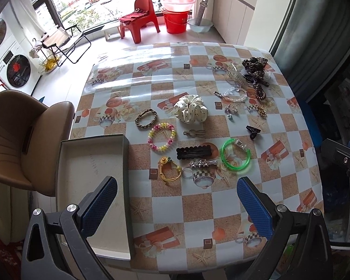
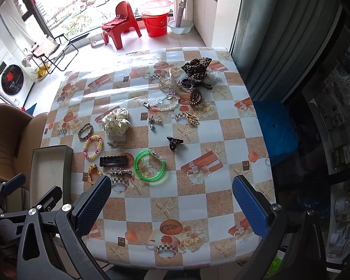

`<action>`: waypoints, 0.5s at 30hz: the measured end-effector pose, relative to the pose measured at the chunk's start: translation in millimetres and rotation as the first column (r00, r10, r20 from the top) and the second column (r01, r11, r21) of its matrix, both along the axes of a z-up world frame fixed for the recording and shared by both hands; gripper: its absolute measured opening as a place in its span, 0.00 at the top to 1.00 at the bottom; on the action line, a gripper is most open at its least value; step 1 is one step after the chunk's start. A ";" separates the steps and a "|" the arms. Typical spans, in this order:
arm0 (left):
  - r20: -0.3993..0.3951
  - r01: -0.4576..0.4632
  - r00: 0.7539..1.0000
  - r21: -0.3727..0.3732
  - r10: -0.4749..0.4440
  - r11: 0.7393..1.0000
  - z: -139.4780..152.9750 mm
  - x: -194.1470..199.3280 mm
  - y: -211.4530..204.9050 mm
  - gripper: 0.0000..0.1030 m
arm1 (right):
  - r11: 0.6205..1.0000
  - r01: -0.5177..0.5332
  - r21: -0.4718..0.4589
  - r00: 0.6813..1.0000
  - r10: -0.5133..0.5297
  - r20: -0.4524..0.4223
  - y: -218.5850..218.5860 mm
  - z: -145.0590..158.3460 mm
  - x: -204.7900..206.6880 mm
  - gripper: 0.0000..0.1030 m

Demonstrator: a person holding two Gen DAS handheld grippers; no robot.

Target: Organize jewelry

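**Jewelry spread on table, both grippers released**

The jewelry is lying loose on the checkered vinyl-covered table [image 1: 198, 210]. Near the front: a translucent green plastic bangle [image 1: 236, 156], a black scalloped hair clip [image 1: 193, 153], a silver star-studded clip [image 1: 203, 163], a yellow cord bracelet with a flower charm [image 1: 169, 168] and a pink-and-yellow beaded bracelet [image 1: 162, 137]. Behind these are sitting a cream polka-dot fabric scrunchie [image 1: 190, 108] and a brown braided band [image 1: 146, 118]. A leopard-print scrunchie [image 2: 196, 69] is heading a tangled pile at the far right corner; its smaller pieces are probably hair ties.

An open grey cardboard box [image 1: 126, 163] is resting at the table's left edge, just beside the cord bracelet. The near half of the tablecloth is lying bare.

The left gripper [image 1: 176, 200] is hovering above the front edge, jaws spread wide, gripping nothing. The right gripper [image 2: 171, 200] is hovering likewise, fully released, touching nothing.
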State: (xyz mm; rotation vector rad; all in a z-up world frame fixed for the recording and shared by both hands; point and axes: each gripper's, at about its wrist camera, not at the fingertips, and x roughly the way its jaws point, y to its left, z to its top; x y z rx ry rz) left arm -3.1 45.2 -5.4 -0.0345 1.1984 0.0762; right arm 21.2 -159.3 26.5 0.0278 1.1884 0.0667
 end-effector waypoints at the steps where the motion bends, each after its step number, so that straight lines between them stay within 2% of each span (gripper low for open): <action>1: -0.002 -0.004 1.000 0.001 0.004 1.000 -0.2 -0.4 0.7 0.00 | 1.000 -0.001 0.000 1.000 0.001 -0.002 0.0 -0.4 1.0 0.00; 15: -0.011 -0.030 0.999 0.008 0.030 1.000 -2.0 -1.1 8.7 0.00 | 1.000 -0.013 -0.001 1.000 0.013 -0.008 3.8 -3.7 3.7 0.00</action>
